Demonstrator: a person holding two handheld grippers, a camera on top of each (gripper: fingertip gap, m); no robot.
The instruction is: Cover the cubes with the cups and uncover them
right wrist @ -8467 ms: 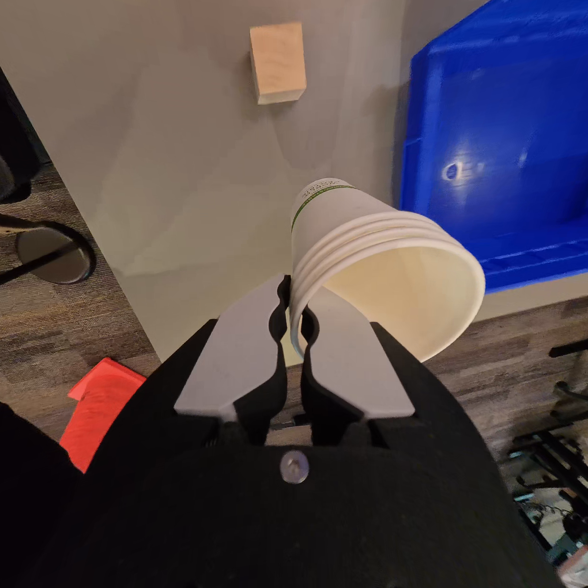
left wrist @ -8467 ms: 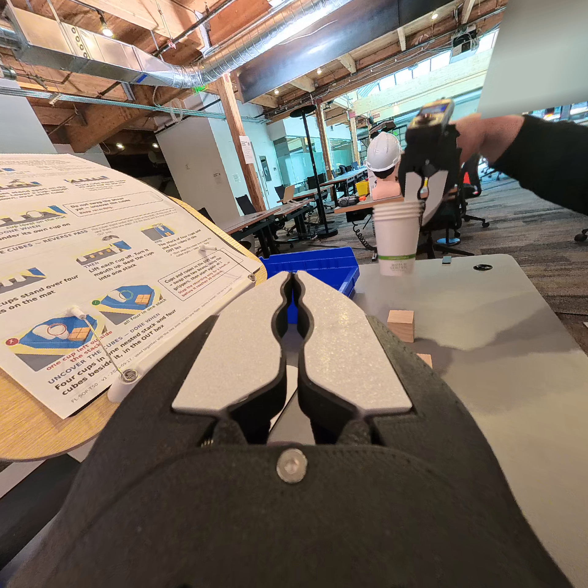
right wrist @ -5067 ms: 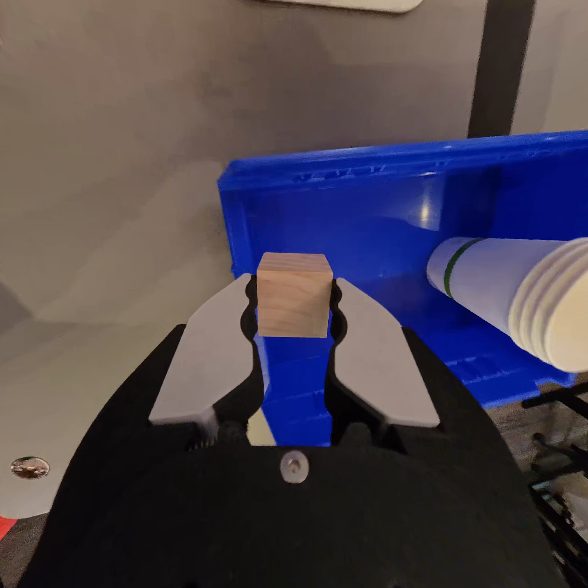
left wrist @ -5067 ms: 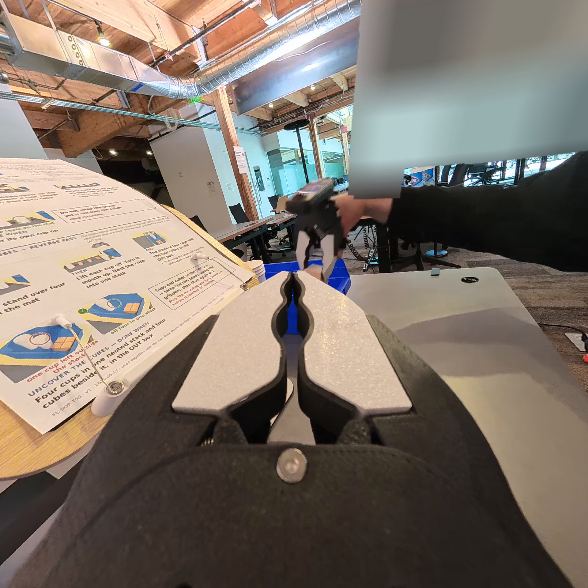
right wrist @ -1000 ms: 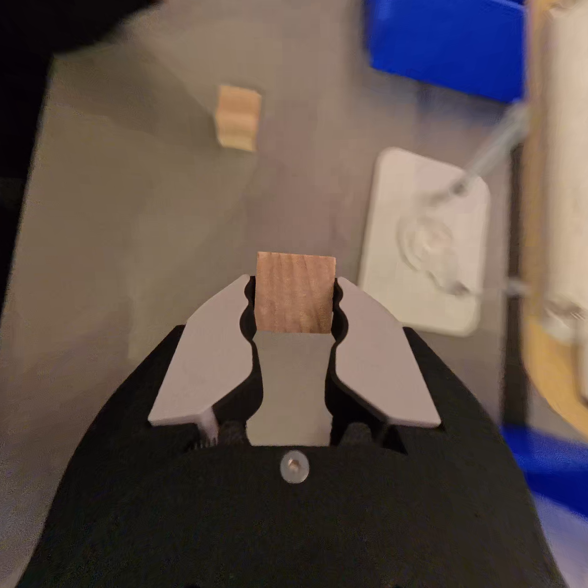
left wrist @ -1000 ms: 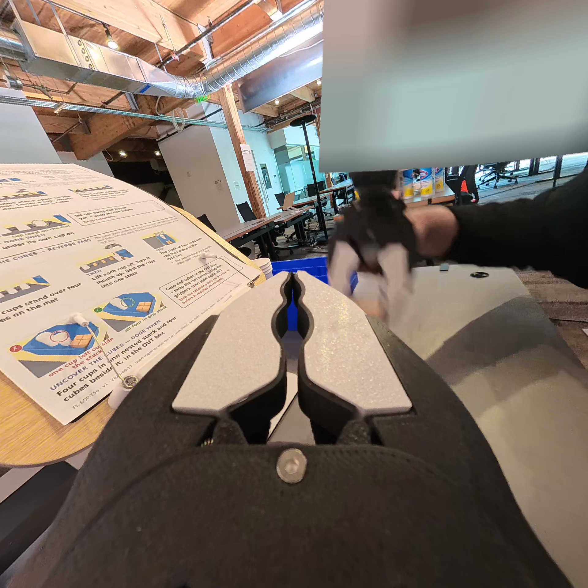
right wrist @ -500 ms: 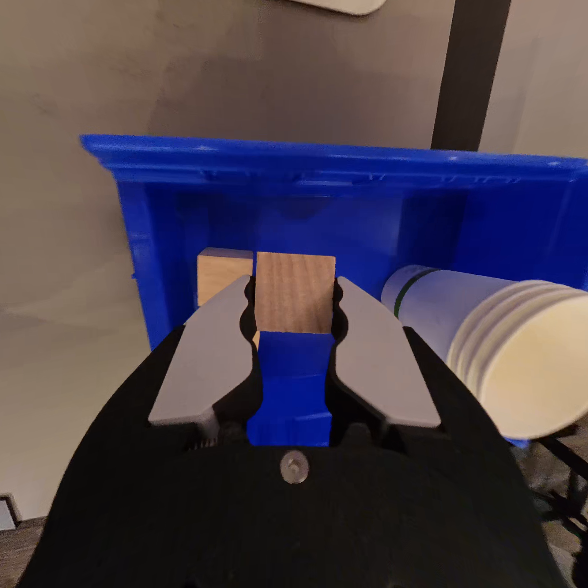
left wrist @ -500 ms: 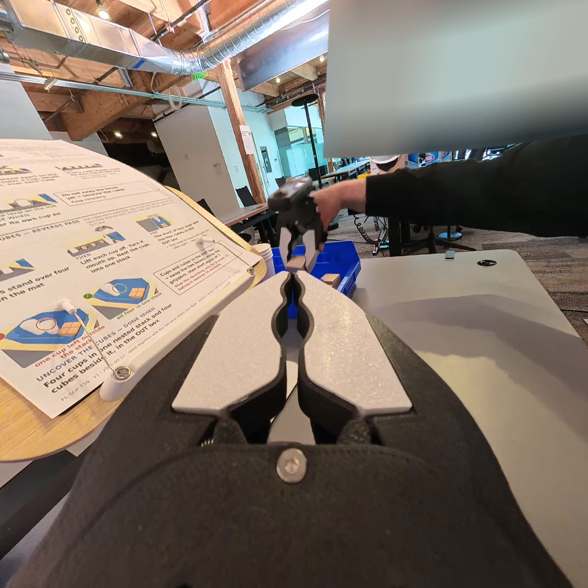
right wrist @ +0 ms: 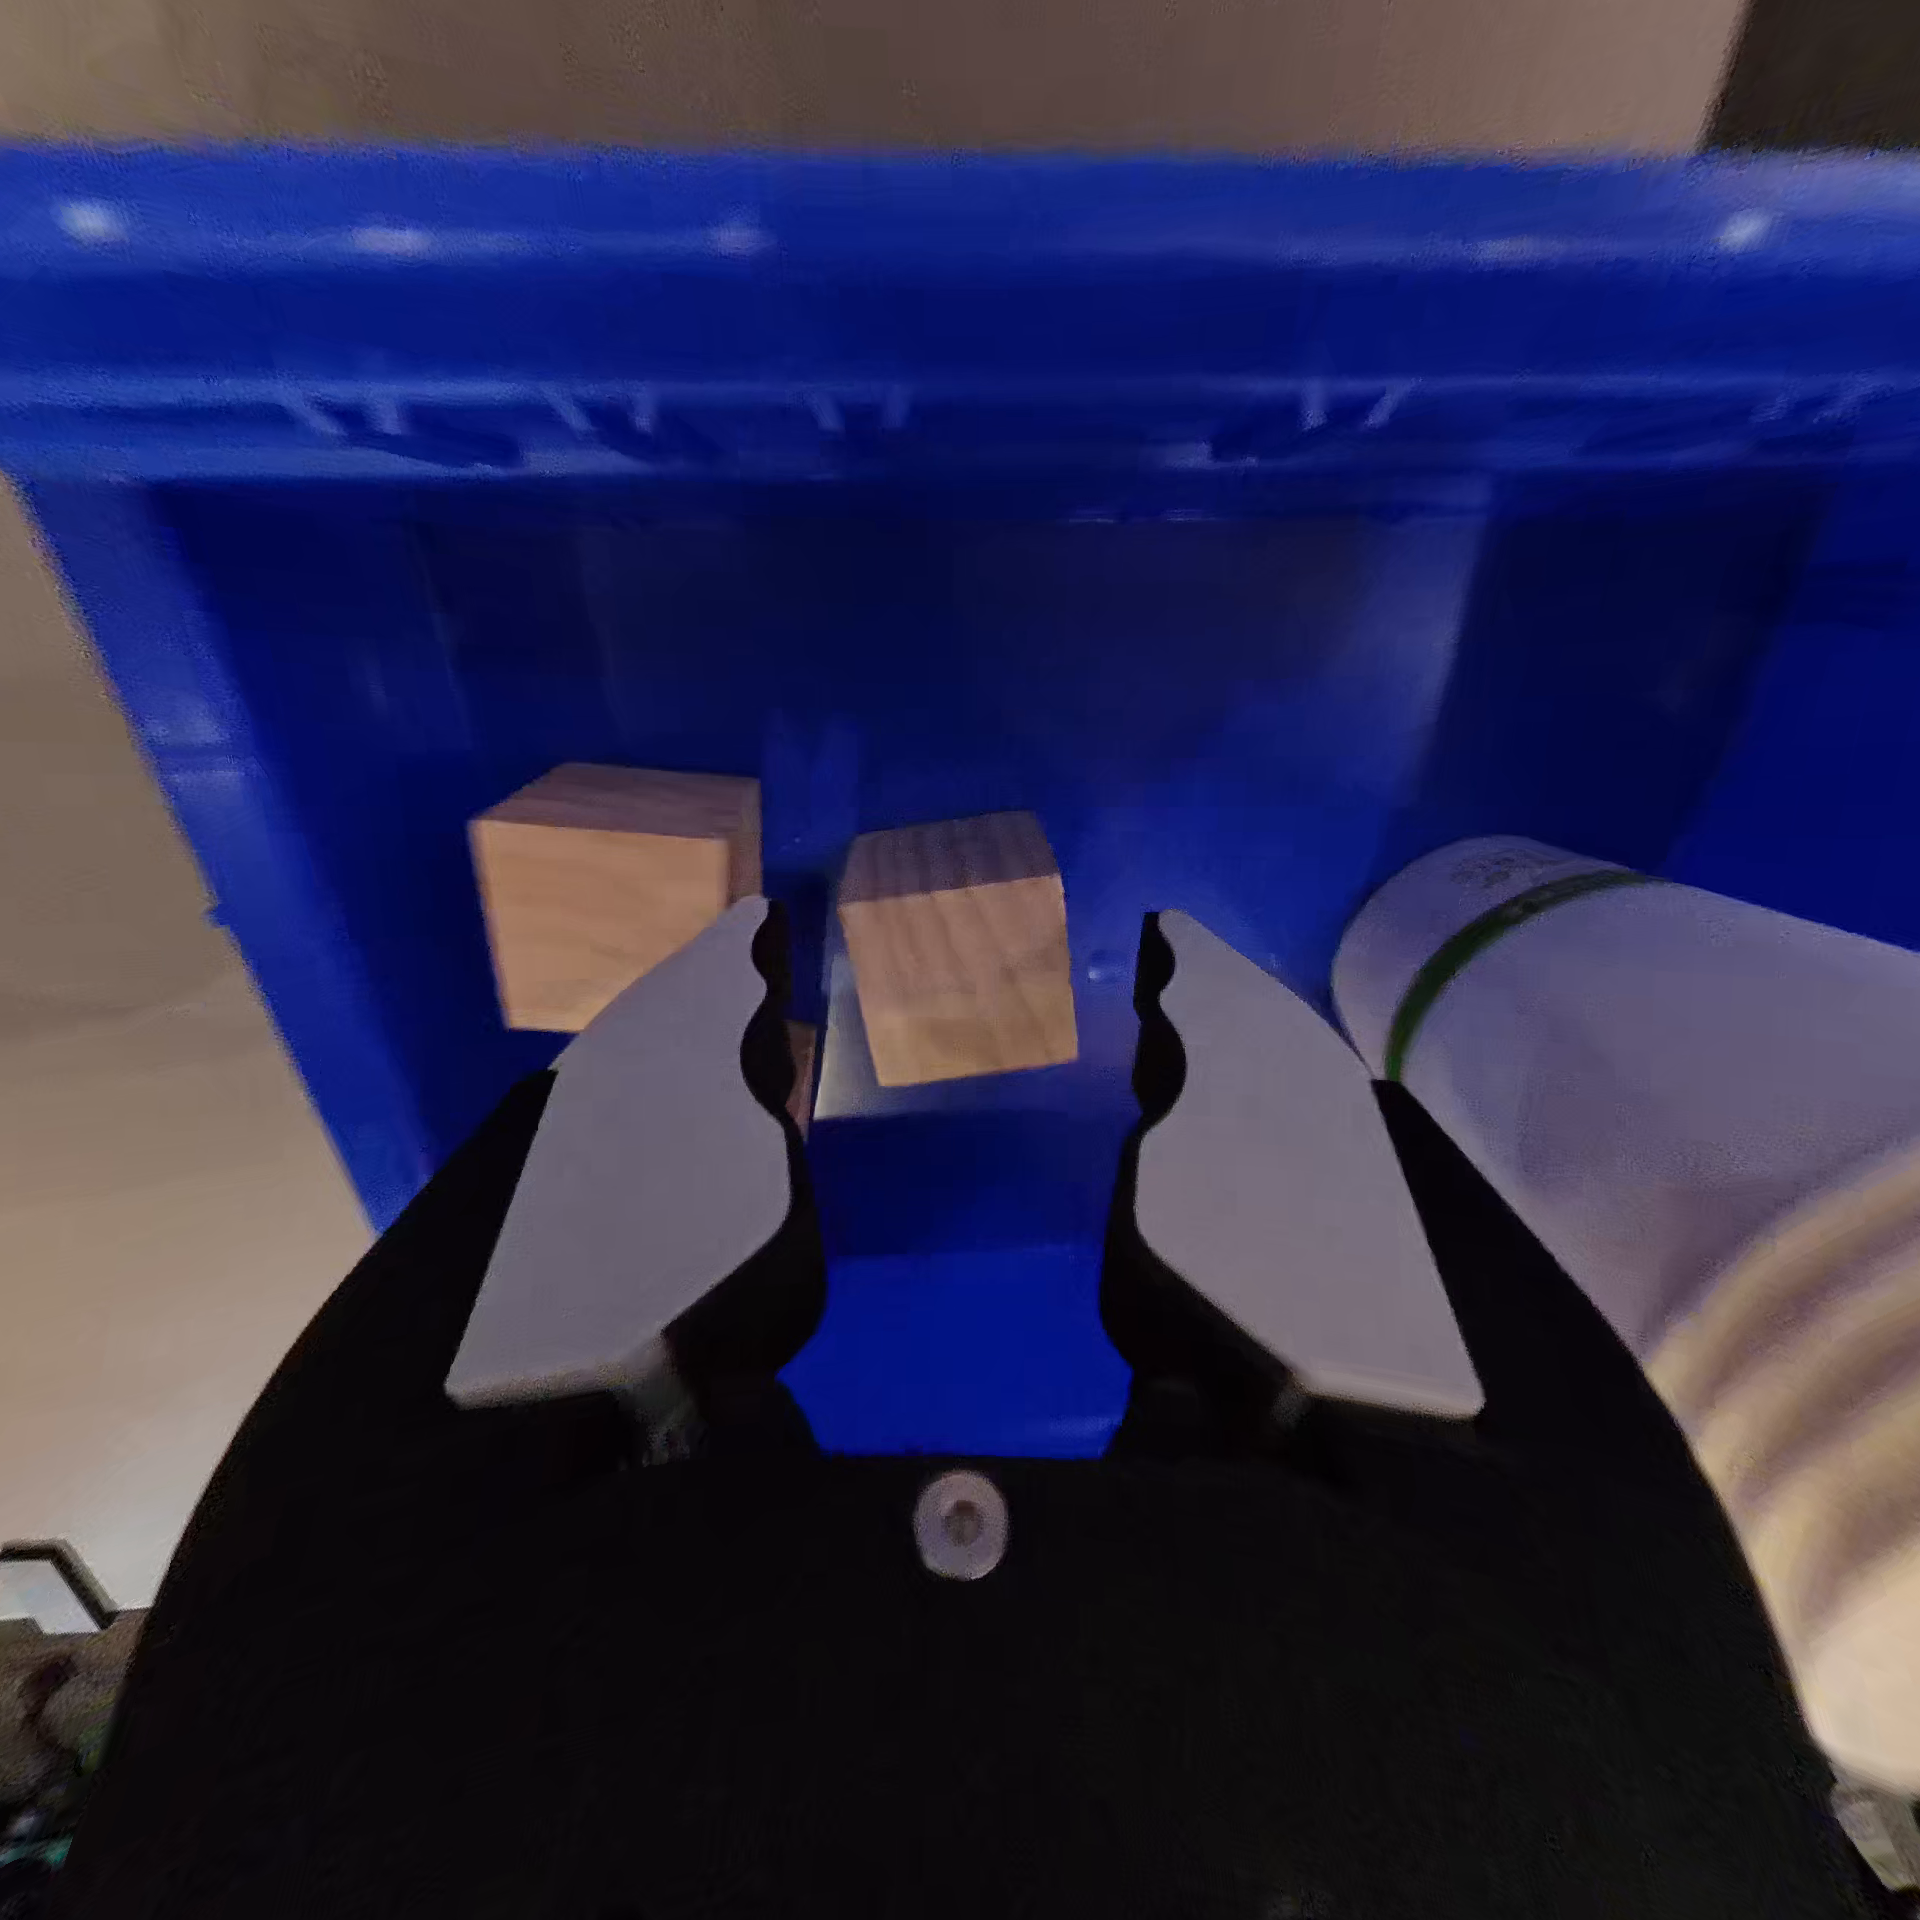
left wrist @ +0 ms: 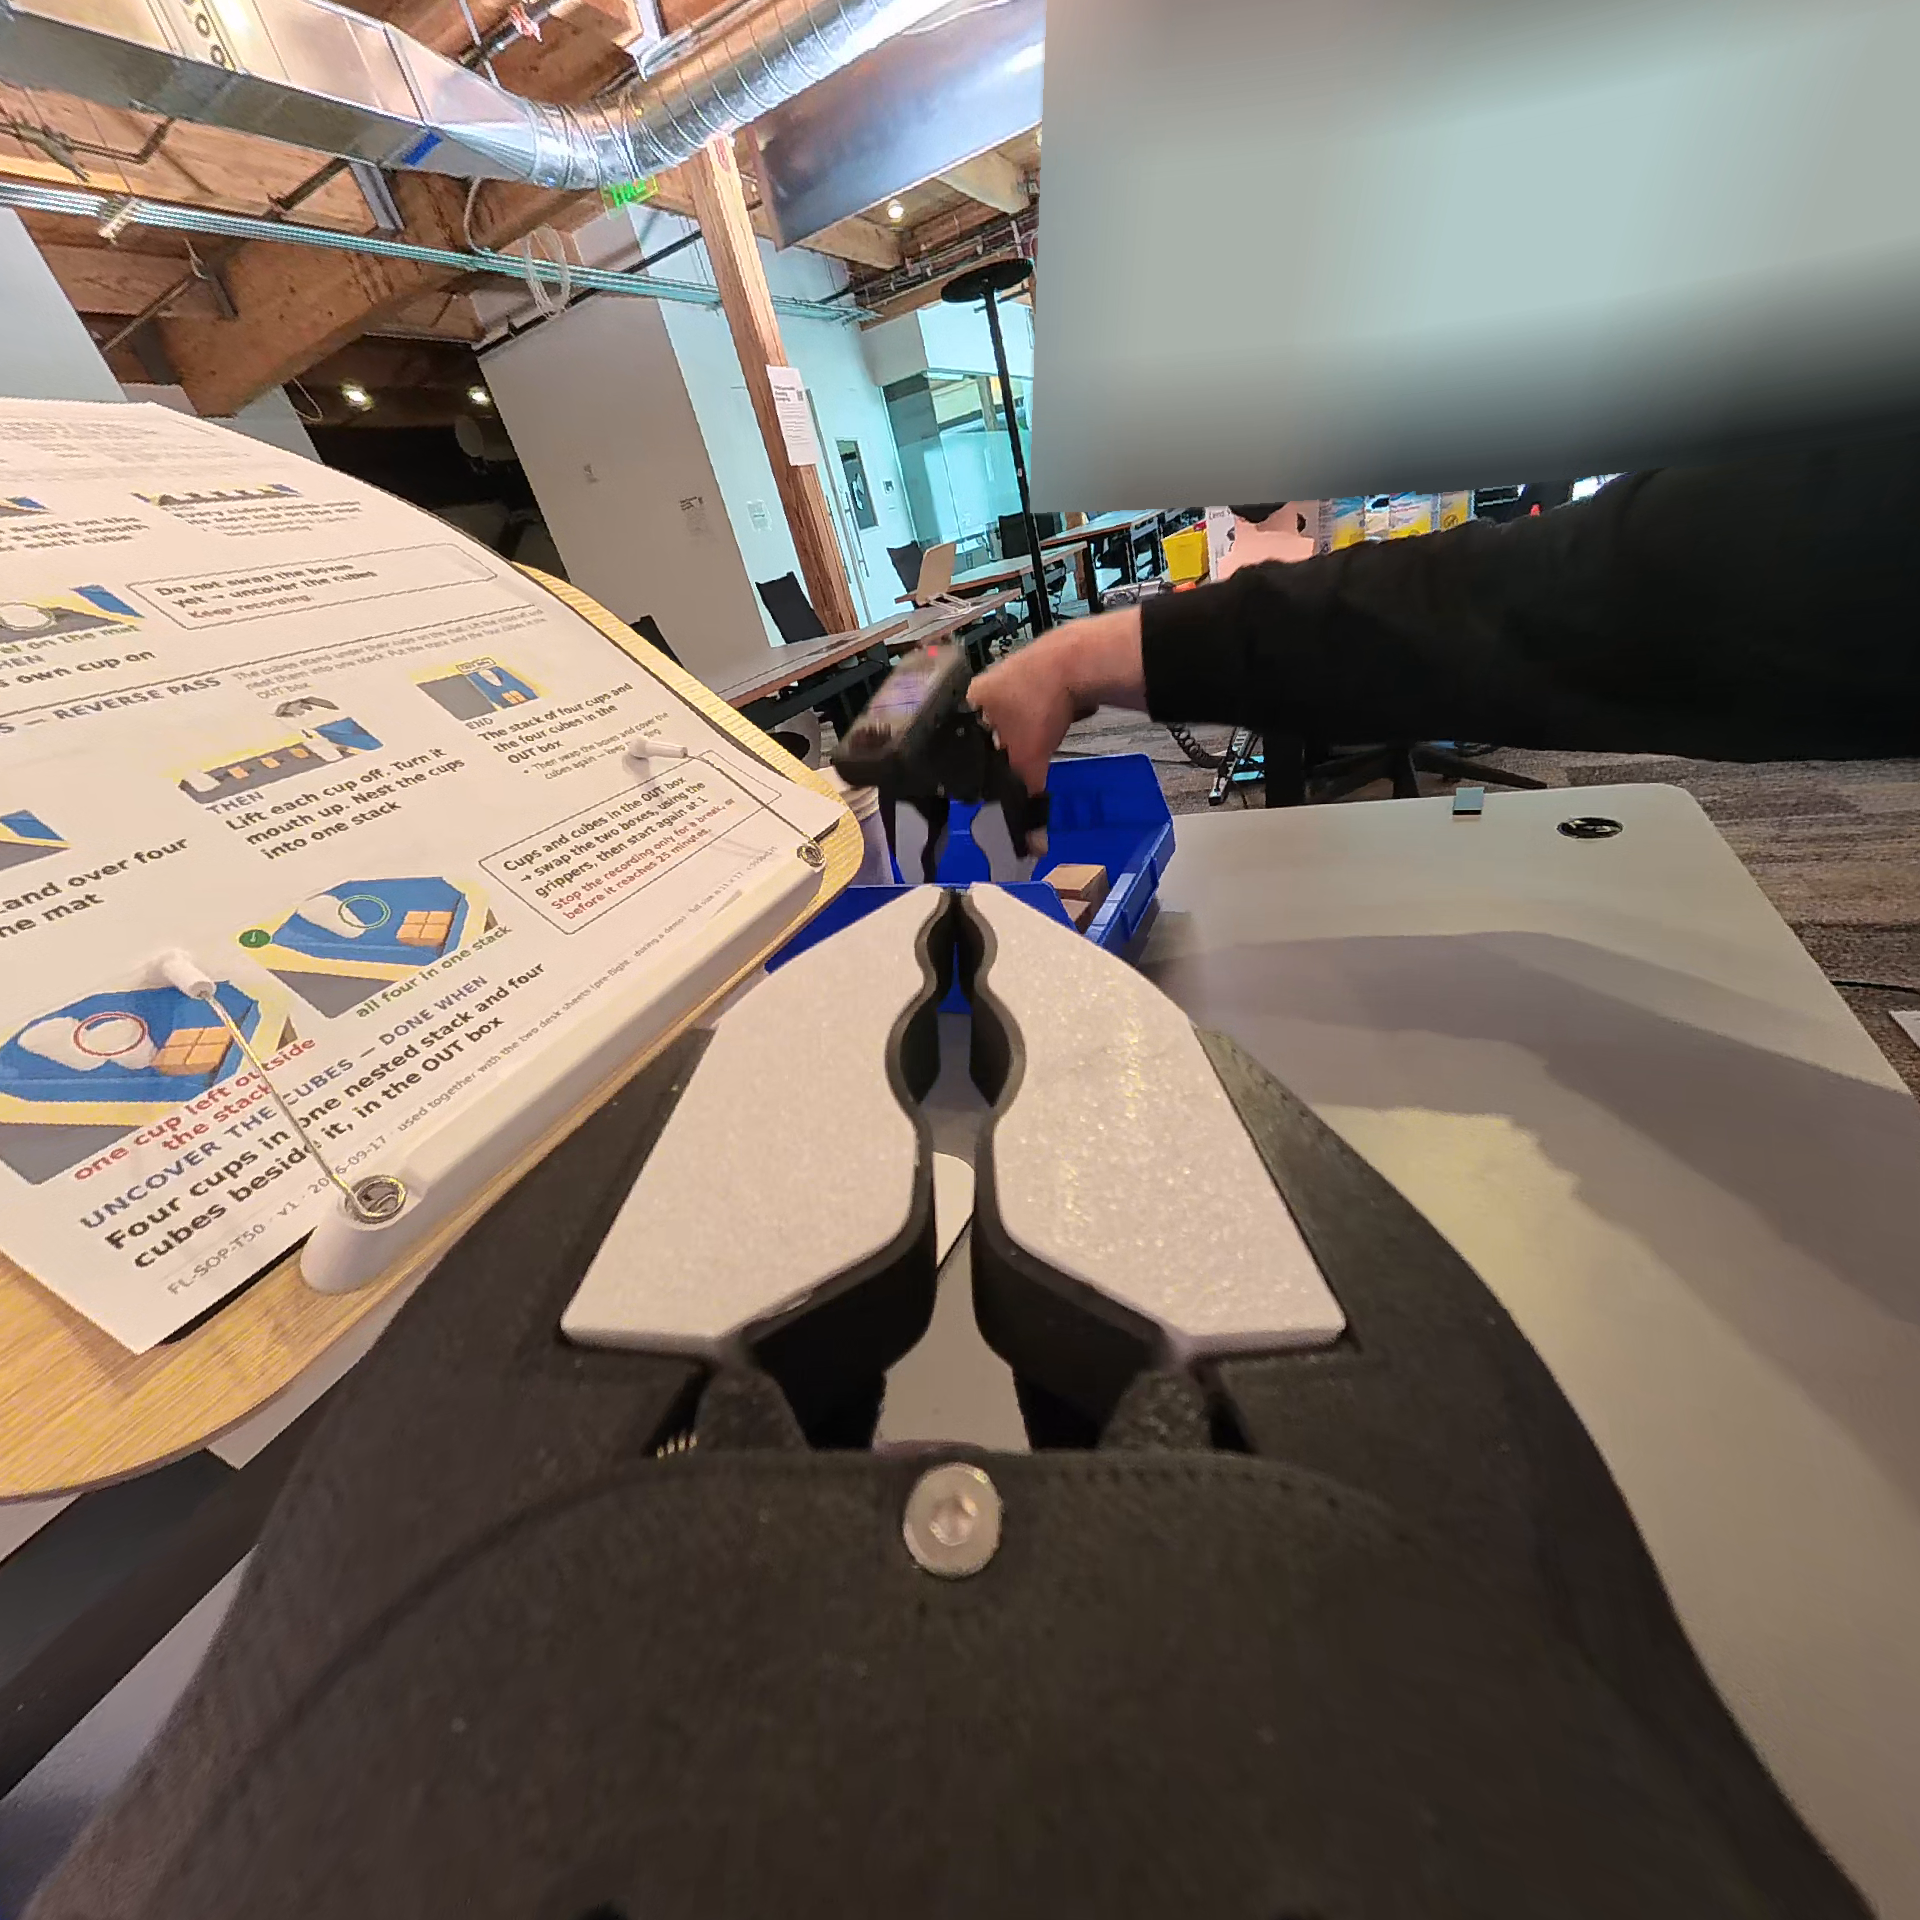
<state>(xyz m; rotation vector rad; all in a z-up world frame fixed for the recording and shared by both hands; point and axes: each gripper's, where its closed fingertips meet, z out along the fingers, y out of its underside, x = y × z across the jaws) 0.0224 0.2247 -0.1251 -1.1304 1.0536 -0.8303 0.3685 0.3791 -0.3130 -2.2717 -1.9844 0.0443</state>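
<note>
My right gripper (right wrist: 956, 920) is open, low inside the blue bin (right wrist: 935, 312). A wooden cube (right wrist: 956, 945) lies loose on the bin floor just beyond the fingertips, touching neither finger. A second cube (right wrist: 603, 894) lies to its left, and a sliver of a third (right wrist: 800, 1070) shows behind the left finger. A nested stack of white paper cups (right wrist: 1610, 1091) lies on its side at the right of the bin. My left gripper (left wrist: 956, 904) is shut and empty over the grey table (left wrist: 1455, 987). From there I see the right gripper (left wrist: 951, 842) over the bin (left wrist: 1122, 831).
A tilted wooden board with a printed instruction sheet (left wrist: 312, 831) stands at the left, close to my left gripper. A person's hand and black sleeve (left wrist: 1455, 644) reach across from the right to the bin. Office desks and chairs stand behind.
My right gripper has dropped lower into the bin, opened and let go of the cube, which now lies on the bin floor. My left gripper has stayed shut in place.
</note>
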